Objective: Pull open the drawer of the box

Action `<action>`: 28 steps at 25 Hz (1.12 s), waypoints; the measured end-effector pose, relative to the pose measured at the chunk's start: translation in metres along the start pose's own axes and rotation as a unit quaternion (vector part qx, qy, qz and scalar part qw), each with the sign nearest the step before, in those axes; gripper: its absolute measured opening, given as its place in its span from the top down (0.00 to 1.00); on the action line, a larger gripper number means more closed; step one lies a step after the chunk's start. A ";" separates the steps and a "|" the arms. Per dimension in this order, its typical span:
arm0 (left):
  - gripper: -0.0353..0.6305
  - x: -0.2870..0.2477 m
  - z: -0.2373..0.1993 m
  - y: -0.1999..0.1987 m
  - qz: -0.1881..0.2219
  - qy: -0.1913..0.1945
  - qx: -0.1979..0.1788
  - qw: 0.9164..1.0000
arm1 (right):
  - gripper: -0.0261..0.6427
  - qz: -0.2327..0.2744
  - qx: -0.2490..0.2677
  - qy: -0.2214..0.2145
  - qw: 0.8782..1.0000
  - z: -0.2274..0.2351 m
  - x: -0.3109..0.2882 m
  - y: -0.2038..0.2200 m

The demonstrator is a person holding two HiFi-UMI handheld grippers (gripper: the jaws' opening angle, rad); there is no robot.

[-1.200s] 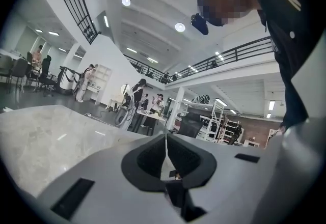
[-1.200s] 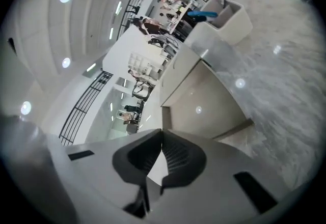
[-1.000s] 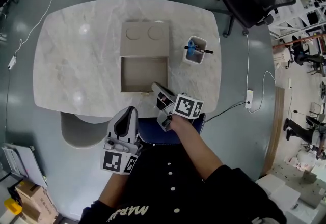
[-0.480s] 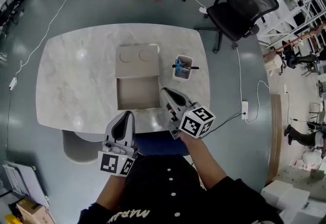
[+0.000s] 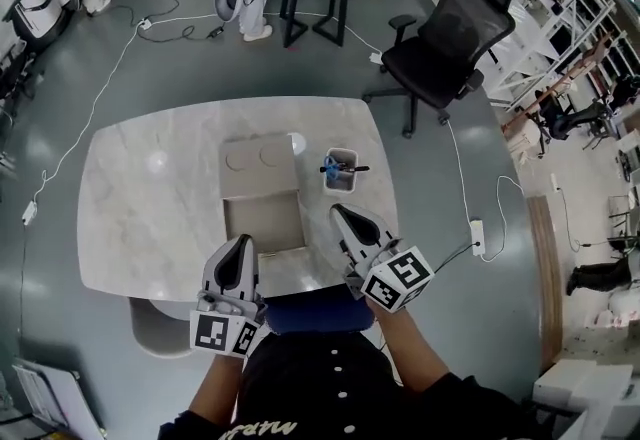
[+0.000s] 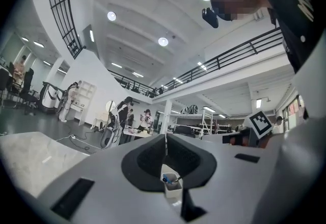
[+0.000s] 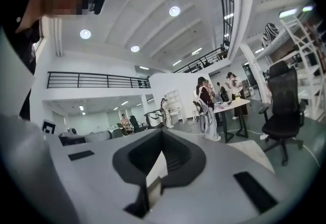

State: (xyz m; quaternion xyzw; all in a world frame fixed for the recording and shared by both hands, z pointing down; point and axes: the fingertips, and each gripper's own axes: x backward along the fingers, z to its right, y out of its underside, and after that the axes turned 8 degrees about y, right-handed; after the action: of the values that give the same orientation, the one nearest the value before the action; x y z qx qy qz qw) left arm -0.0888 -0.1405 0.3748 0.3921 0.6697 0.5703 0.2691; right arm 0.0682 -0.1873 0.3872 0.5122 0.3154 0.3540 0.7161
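Note:
A tan box point(image 5: 260, 168) with two round marks on its lid lies in the middle of the marble table point(image 5: 150, 208). Its drawer point(image 5: 265, 222) is pulled out toward me and looks empty. My left gripper point(image 5: 244, 241) is shut and hovers just left of the drawer's front corner, touching nothing. To the right of the drawer my right gripper point(image 5: 339, 211) is also shut, apart from the drawer. In the left gripper view the jaws point(image 6: 165, 139) meet, and in the right gripper view point(image 7: 162, 134) they meet too, with a tan box edge point(image 7: 153, 179) below.
A white cup point(image 5: 340, 171) holding a blue pen stands right of the box and shows in the left gripper view as the cup point(image 6: 172, 188). A black office chair point(image 5: 450, 48) stands beyond the table. A grey seat point(image 5: 160, 323) sits by the near left edge.
My right gripper has drawn back from the drawer front and shifted right. The left gripper has come up to the table's near edge. The drawer stays out.

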 end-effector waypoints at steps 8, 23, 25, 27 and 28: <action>0.92 -0.006 0.003 -0.013 0.005 0.000 -0.018 1.000 | 0.97 0.062 0.048 0.038 0.996 0.007 0.027 -0.027; 0.92 0.000 -0.006 -0.043 0.029 -0.016 -0.049 0.998 | 0.97 0.109 0.084 0.070 0.988 0.012 0.039 -0.051; 0.92 0.004 -0.009 -0.042 0.029 -0.021 -0.049 0.998 | 0.97 0.105 0.084 0.071 0.988 0.011 0.036 -0.048; 0.92 0.007 -0.011 -0.039 0.029 -0.027 -0.048 0.998 | 0.97 0.104 0.085 0.069 0.989 0.010 0.035 -0.046; 0.92 0.008 -0.012 -0.038 0.029 -0.028 -0.048 0.998 | 0.97 0.103 0.086 0.068 0.989 0.009 0.035 -0.045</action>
State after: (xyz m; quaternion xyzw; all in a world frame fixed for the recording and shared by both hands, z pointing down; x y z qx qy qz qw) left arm -0.1107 -0.1419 0.3406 0.4139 0.6220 0.5982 0.2899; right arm 0.1031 -0.1732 0.3435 0.5762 0.3382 0.4317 0.6061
